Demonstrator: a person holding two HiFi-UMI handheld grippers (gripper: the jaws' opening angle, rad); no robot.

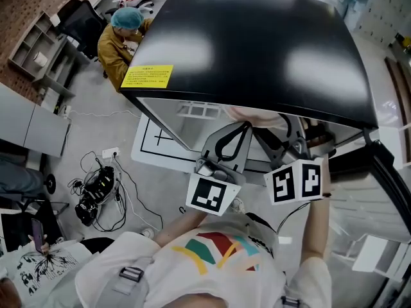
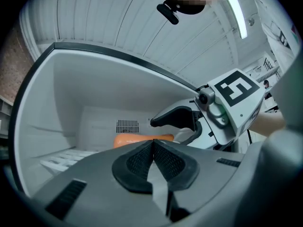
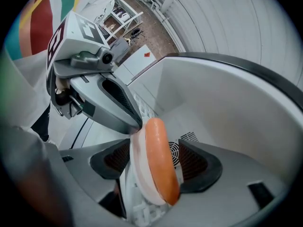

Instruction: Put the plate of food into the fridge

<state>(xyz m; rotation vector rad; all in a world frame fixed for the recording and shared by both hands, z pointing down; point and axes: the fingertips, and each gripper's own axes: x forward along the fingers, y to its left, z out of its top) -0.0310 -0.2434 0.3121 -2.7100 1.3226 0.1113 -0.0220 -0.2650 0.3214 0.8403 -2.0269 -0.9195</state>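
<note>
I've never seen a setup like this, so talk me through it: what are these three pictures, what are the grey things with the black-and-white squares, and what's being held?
There is no robot: a person holds a two-jaw gripper in each hand, and the marker cubes belong to them. One camera on the person's head looks down at an open fridge. The other two ride on the grippers. The right gripper clamps a white plate carrying a sausage. The left gripper has its jaws together, its tip at the plate's rim, inside the fridge.
</note>
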